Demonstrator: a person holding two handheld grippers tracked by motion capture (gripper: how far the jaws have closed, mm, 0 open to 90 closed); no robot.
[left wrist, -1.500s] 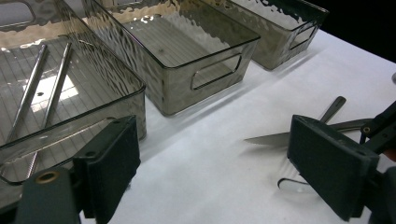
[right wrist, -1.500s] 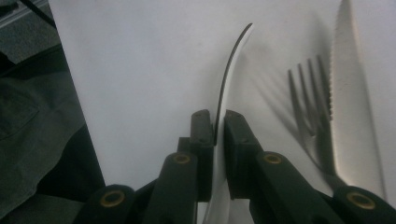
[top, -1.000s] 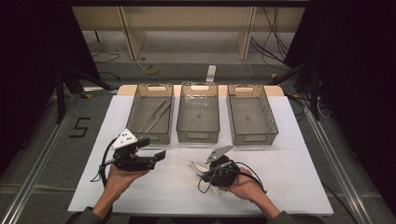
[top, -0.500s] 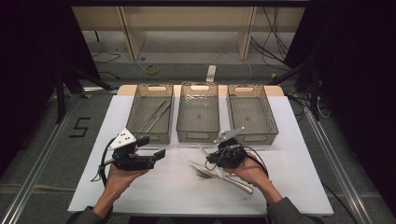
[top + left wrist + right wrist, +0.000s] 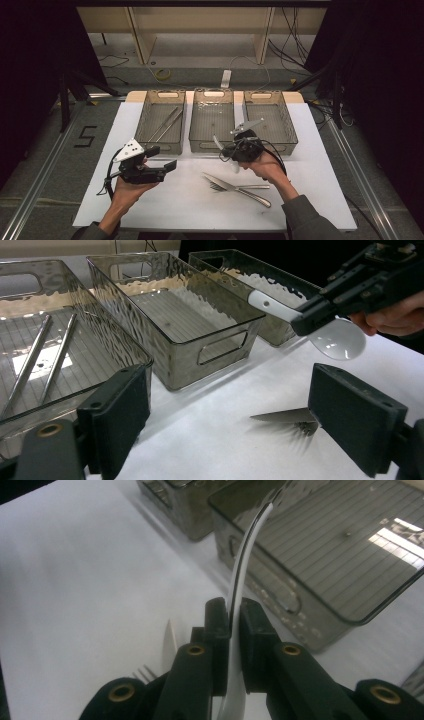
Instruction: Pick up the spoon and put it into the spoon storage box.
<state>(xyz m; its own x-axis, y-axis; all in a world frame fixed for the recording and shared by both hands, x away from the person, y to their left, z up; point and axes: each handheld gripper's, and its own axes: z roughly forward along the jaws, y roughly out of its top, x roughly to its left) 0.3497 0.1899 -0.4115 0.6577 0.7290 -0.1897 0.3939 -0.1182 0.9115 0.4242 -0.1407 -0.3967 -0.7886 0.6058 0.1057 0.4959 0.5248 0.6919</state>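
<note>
My right gripper (image 5: 229, 151) is shut on a white spoon (image 5: 235, 166) and holds it above the table, just in front of the middle bin (image 5: 214, 145). In the right gripper view the pads (image 5: 216, 620) pinch the spoon's curved handle (image 5: 241, 575). The left gripper view has the spoon's bowl (image 5: 336, 339) hanging below the right gripper (image 5: 320, 307). My left gripper (image 5: 162, 157) rests open and empty at the front left, its wide jaws (image 5: 235, 405) facing the bins. A metal knife (image 5: 252, 196) and a fork (image 5: 250, 187) lie crossed on the white table.
Three clear bins stand in a row at the back: the left bin (image 5: 141, 120) holds two thin metal sticks (image 5: 167, 124), and the right bin (image 5: 287, 125) looks bare inside. The knife's tip (image 5: 285, 416) lies just ahead of my left gripper.
My right gripper has lifted and moved away from me toward the bins with the spoon, uncovering the knife and fork. The left gripper has stayed put.
</note>
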